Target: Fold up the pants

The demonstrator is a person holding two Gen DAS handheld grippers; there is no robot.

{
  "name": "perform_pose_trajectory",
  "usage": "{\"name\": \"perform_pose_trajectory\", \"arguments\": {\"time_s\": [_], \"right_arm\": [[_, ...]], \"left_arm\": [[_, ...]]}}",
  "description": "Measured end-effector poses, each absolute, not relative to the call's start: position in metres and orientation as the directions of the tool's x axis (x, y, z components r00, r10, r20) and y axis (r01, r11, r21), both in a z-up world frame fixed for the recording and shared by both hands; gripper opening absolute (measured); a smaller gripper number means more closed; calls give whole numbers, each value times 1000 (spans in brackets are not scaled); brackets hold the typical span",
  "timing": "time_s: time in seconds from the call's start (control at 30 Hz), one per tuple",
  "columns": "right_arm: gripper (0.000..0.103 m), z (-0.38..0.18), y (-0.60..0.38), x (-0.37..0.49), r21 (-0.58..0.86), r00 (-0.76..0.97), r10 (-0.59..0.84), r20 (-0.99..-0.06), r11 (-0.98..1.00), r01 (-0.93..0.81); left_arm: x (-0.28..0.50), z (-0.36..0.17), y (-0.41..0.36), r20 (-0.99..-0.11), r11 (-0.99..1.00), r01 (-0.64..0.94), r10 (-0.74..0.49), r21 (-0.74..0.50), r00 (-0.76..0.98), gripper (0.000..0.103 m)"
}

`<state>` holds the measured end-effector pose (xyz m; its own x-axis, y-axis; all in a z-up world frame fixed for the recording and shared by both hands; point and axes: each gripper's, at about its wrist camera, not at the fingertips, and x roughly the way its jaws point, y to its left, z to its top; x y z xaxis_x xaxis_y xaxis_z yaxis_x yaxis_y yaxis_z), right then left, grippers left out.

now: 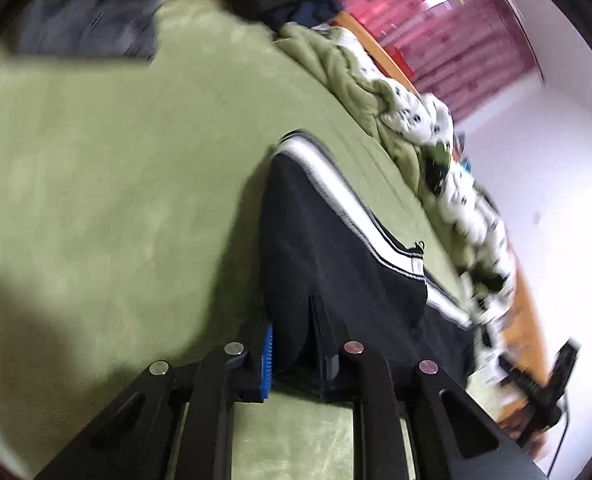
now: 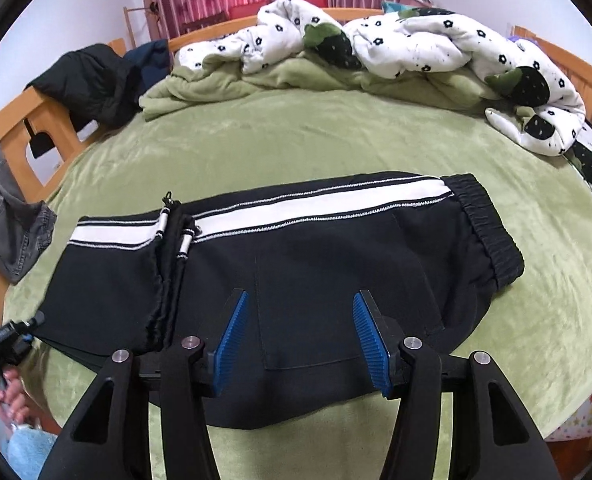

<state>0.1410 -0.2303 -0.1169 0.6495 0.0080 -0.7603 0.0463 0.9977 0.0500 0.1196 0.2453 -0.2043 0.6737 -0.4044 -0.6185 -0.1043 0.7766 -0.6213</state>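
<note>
Pants (image 2: 296, 248): folded, lying on green blanket (image 2: 296, 140) beneath both grippers.
Left gripper (image 1: 296, 344): clamped on pants fabric.
Right gripper (image 2: 301, 340): spread wide, holding nothing.

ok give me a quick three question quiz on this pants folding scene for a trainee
1. True or false: the right gripper is open.
2. The stripe along the pants is: A white, B red, C yellow.
3. Fill in: the pants lie on a ___ blanket.
Key: 1 true; 2 A; 3 green.
</note>
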Motion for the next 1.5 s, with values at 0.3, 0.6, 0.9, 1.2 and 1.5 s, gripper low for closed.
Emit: {"name": "perform_pose_trajectory", "arguments": {"time_s": [0.3, 0.6, 0.9, 1.2, 1.5], "right_arm": [[52, -114, -276, 137, 67, 734, 25, -678, 997, 28], [52, -131, -346, 97, -10, 753, -65, -655, 997, 77], [52, -143, -356, 105, 190, 700, 80, -709, 979, 80], [55, -168, -279, 158, 298, 627, 281, -726, 951, -82], [55, -224, -212, 204, 361, 492, 355, -795, 928, -87]], "left_arm": [[141, -83, 133, -571, 885, 122, -390, -450, 722, 12], [167, -105, -41, -632, 853, 330, -521, -404, 573, 12], [165, -194, -89, -665, 765, 297, -643, -571, 380, 16], [139, -160, -11, -719, 843, 340, -534, -416, 445, 59], [130, -188, 88, -753, 913, 165, -403, -374, 520, 59]]}}
